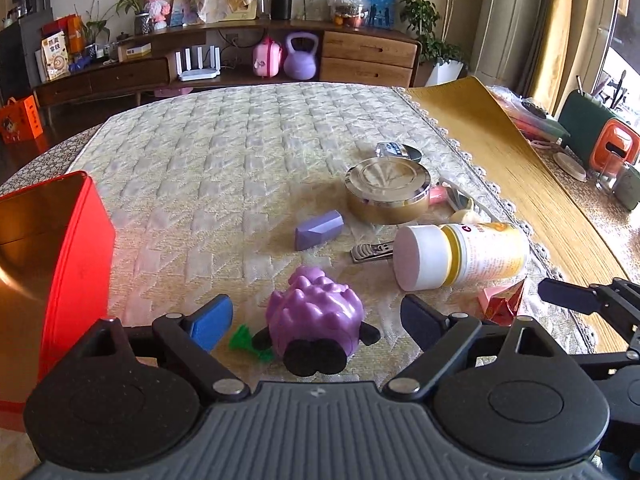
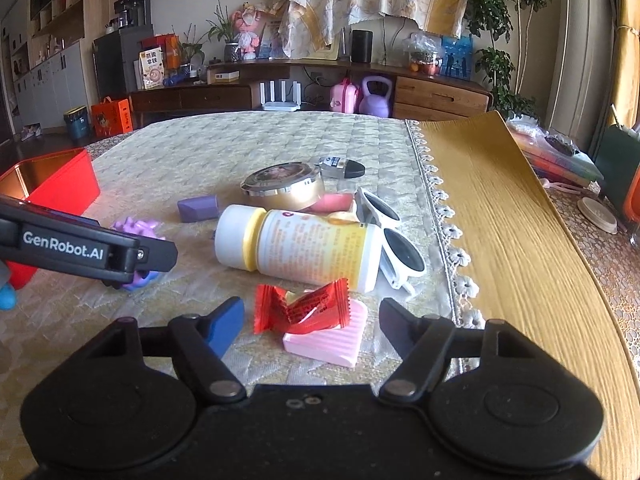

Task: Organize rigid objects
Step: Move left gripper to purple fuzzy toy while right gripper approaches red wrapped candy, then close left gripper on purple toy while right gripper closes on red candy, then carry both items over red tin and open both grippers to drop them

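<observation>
Straddled by the parted left tongs (image 1: 316, 320), the purple toy (image 1: 316, 316) lay untouched, just beside the red tin (image 1: 76, 248); the right tongs (image 2: 312, 320) stood open around the red candy (image 2: 304, 306), farther from that tin.

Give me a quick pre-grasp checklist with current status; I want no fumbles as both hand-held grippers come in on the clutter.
1. Left hand-held gripper straddles the purple toy, pads clear of it: ok.
2. Right hand-held gripper frames the red candy wrapper lying on the pink heart-shaped piece: ok.
3. Right would take one item only: not ok, the two are stacked.
4. Red tin open to receive items: ok.
5. White bottle steady on its side: cannot tell.
</observation>
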The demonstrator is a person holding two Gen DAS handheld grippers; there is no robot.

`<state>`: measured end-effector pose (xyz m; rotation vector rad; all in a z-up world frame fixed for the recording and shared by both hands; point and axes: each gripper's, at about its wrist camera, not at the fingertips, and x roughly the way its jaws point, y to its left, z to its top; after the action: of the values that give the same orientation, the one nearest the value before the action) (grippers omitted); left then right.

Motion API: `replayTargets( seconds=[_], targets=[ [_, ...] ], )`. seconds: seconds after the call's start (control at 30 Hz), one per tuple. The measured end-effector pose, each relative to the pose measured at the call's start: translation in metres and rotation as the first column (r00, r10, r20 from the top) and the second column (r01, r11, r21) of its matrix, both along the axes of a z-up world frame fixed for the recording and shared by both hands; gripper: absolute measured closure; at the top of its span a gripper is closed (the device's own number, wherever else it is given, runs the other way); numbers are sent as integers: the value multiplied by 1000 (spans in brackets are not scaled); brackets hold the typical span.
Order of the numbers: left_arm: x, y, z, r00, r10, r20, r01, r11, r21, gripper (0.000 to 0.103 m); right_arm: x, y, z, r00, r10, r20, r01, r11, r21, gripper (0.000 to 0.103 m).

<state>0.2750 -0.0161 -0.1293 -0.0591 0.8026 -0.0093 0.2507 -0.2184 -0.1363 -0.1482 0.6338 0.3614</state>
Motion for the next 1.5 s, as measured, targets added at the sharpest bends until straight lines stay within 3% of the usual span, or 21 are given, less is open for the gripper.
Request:
replayTargets(
  seconds=[0.17,0.23,0.47,0.63,0.97,1.5],
  targets=[
    [2,-3,-1,1000,-9,-6,9,1000,6,22,4,4,-4,1000,10,-2,-10,1000,-6,37],
    [3,-5,-2,1000,-12,-11,12,1000,5,28,5,4,-5,1000,7,-7,-7,1000,-4,45],
    [5,-5,-5,1000,-11,-18,11,1000,6,41,4,3,-4,1000,6,-11,-5,1000,10,53],
    [5,-5,-6,1000,-10,-17,10,1000,-2,41,4,4,-2,1000,8,-5,-8,1000,13,61],
    [-2,1,0,1000,9,-28,-10,1000,-21,42,-9,4,12,1000,9,21,-9,1000,5,62],
    [-45,36,64,999,39,29,-37,997,-67,42,-43,38,69,990,126,68,-127,992,14,61]
  ],
)
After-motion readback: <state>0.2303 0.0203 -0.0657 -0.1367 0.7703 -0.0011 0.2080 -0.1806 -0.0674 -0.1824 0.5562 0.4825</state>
